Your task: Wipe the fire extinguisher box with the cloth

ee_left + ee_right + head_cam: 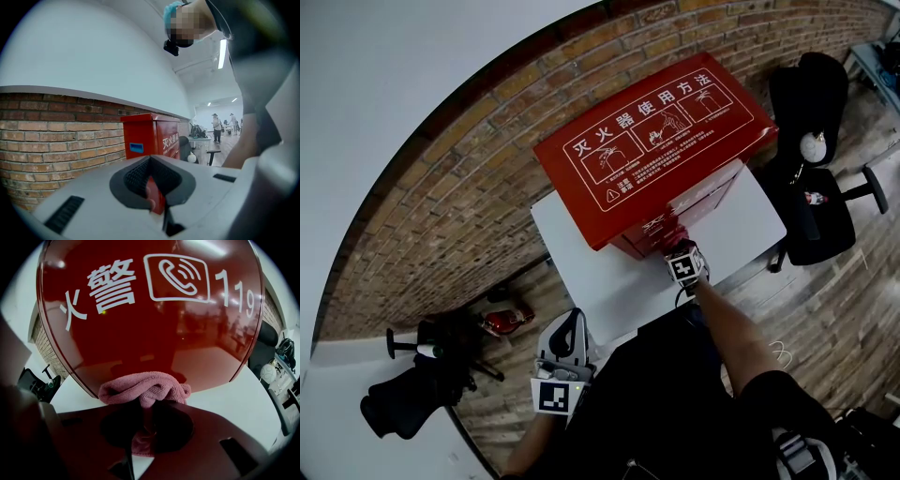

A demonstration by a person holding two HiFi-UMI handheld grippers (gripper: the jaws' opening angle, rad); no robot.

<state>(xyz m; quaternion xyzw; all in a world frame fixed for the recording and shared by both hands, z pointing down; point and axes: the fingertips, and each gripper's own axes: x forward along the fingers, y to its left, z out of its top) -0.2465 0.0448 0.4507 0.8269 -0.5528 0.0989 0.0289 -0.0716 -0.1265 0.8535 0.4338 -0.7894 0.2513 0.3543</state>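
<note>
The red fire extinguisher box [652,141] stands on a white table [600,277], with white instruction drawings on its top. My right gripper [684,262] is at the foot of the box's front face, shut on a pink cloth [143,387]. The cloth is bunched and pressed against the glossy red front [154,324] just above the tabletop, with the right gripper [145,411] right behind it. My left gripper [562,361] hangs low by the person's body, off the table's near left corner, and is shut with nothing in it. From the left gripper [152,187], the box [150,136] shows some way off.
A brick wall [469,187] runs behind the table. A black office chair [816,202] with a dark bag [811,89] stands to the right. Dark gear [417,380] and a small red extinguisher [508,319] lie on the floor at left. People [216,127] stand far off.
</note>
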